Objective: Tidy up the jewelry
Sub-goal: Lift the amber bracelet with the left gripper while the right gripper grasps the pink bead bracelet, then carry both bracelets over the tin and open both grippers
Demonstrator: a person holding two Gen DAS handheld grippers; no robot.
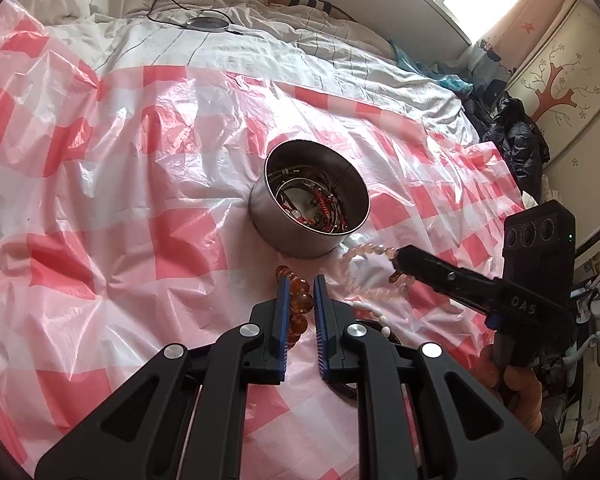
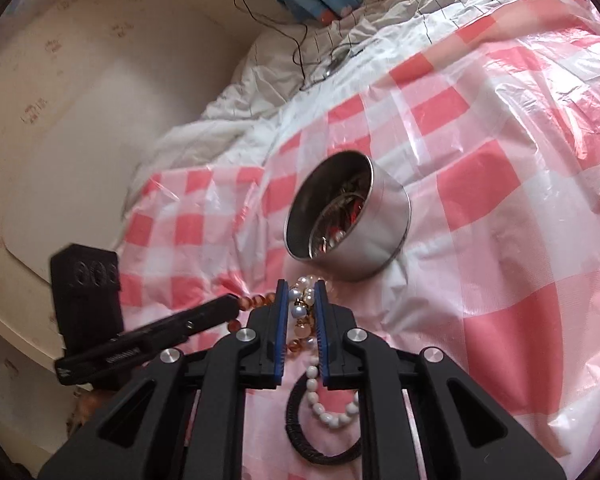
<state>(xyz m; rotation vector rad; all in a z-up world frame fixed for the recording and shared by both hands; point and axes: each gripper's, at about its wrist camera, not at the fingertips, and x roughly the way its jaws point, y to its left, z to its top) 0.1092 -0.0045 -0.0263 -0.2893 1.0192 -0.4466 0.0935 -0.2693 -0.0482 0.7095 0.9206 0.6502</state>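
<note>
Round metal tin sitting on the red-and-white checked plastic sheet over the bed, already stuffed with tangled bracelets, hard to pick apart. Left gripper fingers pinching the amber bead bracelet just in front of the tin. Right gripper fingers clamped on a pale pearl-and-pink bead strand, blurred in the left view. White bead bracelet and black coiled band half hidden under the right gripper.
</note>
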